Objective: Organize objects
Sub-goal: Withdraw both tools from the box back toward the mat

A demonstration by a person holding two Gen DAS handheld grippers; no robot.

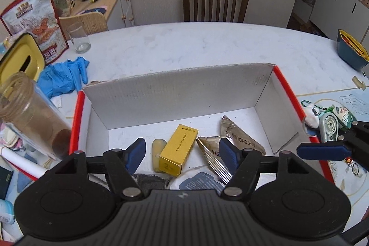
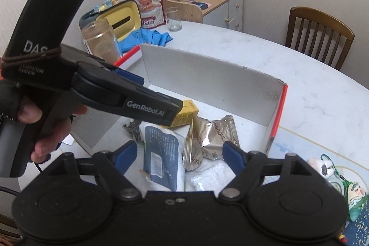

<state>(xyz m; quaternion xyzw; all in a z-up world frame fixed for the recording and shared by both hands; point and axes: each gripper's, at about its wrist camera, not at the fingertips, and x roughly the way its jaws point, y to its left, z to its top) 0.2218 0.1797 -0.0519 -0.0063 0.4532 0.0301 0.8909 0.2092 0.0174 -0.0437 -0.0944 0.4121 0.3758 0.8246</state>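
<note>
Left gripper (image 1: 182, 150) spread wide, holding nothing, hovering over cardboard box (image 1: 175, 93). Right gripper (image 2: 178, 155) also spread, empty, above same box. Yellow carton (image 1: 178, 149) lying flat on box floor, long axis running near-to-far, far end tipped slightly right. Silver foil packets (image 2: 207, 137) just right of it, blue-white pouch (image 2: 161, 153) nearer. Box on white table (image 1: 184, 45).

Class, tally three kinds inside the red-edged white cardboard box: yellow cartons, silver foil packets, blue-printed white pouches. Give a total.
yellow cardboard carton: 1
crinkled silver foil packets: 2
blue-printed white plastic pouch: 1
Total: 4
</note>
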